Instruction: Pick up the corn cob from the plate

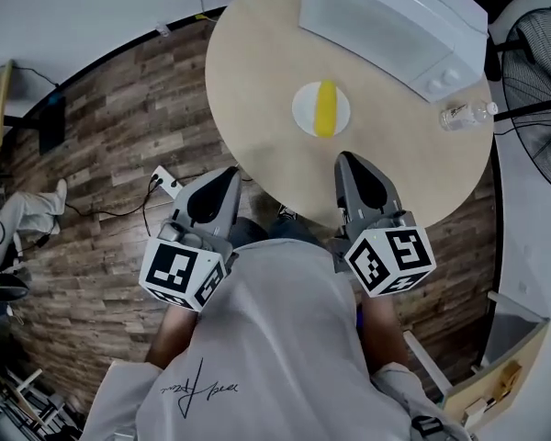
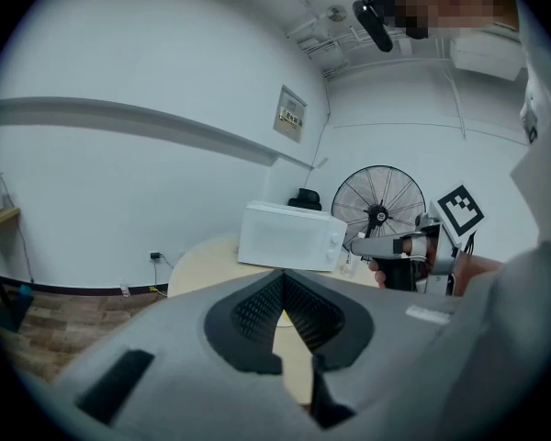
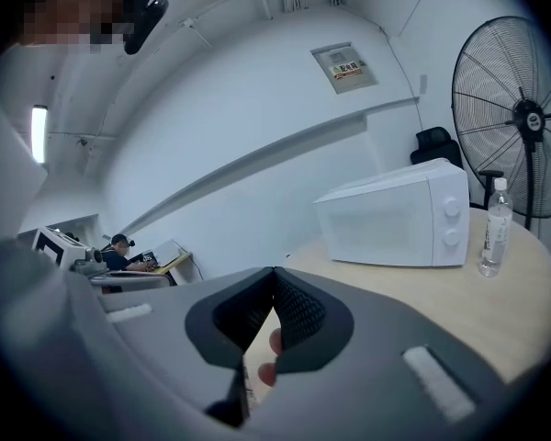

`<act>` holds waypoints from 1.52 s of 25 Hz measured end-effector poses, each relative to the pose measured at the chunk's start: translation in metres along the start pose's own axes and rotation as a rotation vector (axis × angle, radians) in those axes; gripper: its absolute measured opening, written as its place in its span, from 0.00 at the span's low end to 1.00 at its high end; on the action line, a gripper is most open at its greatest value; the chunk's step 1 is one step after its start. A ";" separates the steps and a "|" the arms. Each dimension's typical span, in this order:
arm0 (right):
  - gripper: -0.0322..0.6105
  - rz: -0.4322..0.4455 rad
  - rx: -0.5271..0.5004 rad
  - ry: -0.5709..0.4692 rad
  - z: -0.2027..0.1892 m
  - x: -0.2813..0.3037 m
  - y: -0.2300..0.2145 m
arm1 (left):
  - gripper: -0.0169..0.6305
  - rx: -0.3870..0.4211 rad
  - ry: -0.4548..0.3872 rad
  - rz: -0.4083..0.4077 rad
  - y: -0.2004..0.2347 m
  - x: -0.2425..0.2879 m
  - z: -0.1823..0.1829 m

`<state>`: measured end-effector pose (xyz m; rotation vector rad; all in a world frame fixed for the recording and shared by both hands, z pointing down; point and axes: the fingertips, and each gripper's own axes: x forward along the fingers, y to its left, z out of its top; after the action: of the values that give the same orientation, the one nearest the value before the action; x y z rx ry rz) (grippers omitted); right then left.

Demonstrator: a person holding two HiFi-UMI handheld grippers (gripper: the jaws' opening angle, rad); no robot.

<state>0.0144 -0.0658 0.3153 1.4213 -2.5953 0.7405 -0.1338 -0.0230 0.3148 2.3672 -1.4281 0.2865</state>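
The left gripper (image 1: 222, 175) had its jaws pressed together, tips meeting, with nothing between them; the right gripper (image 1: 346, 159) was in the same condition, jaws closed and empty. Both grippers were held in front of the person's body and pointed toward the table (image 1: 257, 81); the left one sat at the table's near edge, and the right one reached just over that edge.

The corn cob (image 1: 325, 108) lay across the middle of the plate (image 1: 303, 110); the plate stood on the table, ahead of the right gripper and apart from it. Neither gripper touched the cob or the plate.

Assessment: the task appeared to be at its approach stage; no part of the pickup was complete. Remaining steps, as judged: spread the jaws of one gripper, most likely the right, being nearer; bring them around the cob; close on it; lift it clear of the plate.

Farther back on the table stood a microwave (image 1: 386, 16) and a bottle (image 1: 464, 115); a fan (image 1: 537, 62) stood beyond the table's edge.
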 end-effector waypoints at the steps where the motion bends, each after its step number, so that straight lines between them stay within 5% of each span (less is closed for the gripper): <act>1: 0.07 -0.010 0.001 0.006 0.001 0.004 -0.004 | 0.02 0.000 0.003 -0.002 0.001 0.003 0.002; 20: 0.11 -0.140 -0.011 0.050 0.018 0.086 -0.022 | 0.02 -0.021 0.037 -0.071 0.082 0.045 0.022; 38: 0.18 -0.218 0.005 0.148 -0.002 0.118 -0.072 | 0.02 -0.009 0.082 -0.149 0.076 0.077 0.024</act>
<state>0.0063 -0.1883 0.3790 1.5549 -2.2860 0.7891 -0.1648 -0.1270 0.3350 2.4096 -1.2061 0.3321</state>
